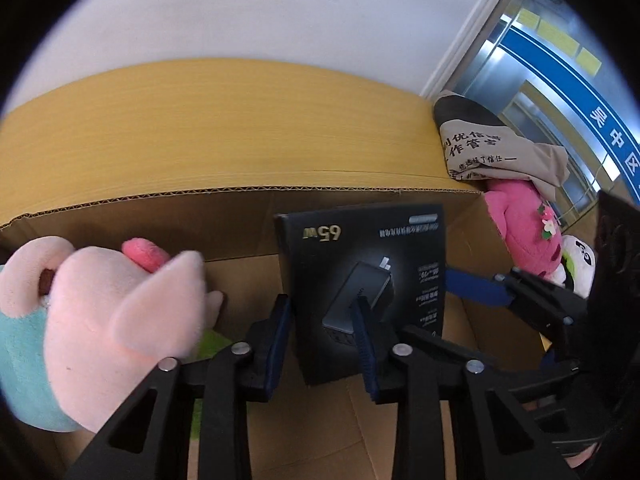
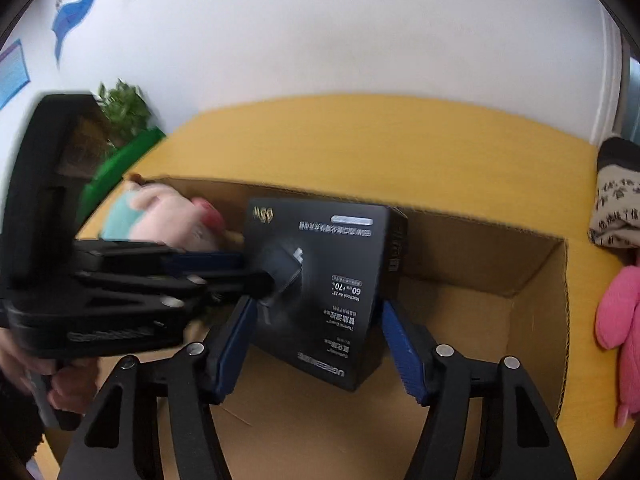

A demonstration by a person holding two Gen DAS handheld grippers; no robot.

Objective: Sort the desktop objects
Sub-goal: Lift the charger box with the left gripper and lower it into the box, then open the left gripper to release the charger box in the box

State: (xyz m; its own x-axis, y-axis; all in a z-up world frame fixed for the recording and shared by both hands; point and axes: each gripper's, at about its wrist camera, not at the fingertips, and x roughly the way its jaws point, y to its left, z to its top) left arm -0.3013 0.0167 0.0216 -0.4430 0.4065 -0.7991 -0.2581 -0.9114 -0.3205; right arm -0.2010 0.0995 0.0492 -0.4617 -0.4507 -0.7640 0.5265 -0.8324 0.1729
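Black charger box [image 2: 320, 288]: upright inside carton [image 2: 536, 276] on yellow counter [image 2: 360, 144]. Left gripper [image 1: 324, 344] jaws narrow, clamping one edge; right gripper [image 2: 320, 344] jaws wide, pressing both sides. Pink plush [image 1: 100, 320] alongside.

Your left tool [image 1: 324, 340] and right tool [image 2: 320, 344]: black triangular-cutout frames, silver round screws, ribbed blue pads [image 2: 404, 350].

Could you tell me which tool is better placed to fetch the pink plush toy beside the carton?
Right, probably: the pink plush toy lies past the carton's right wall, nearest the right tool.
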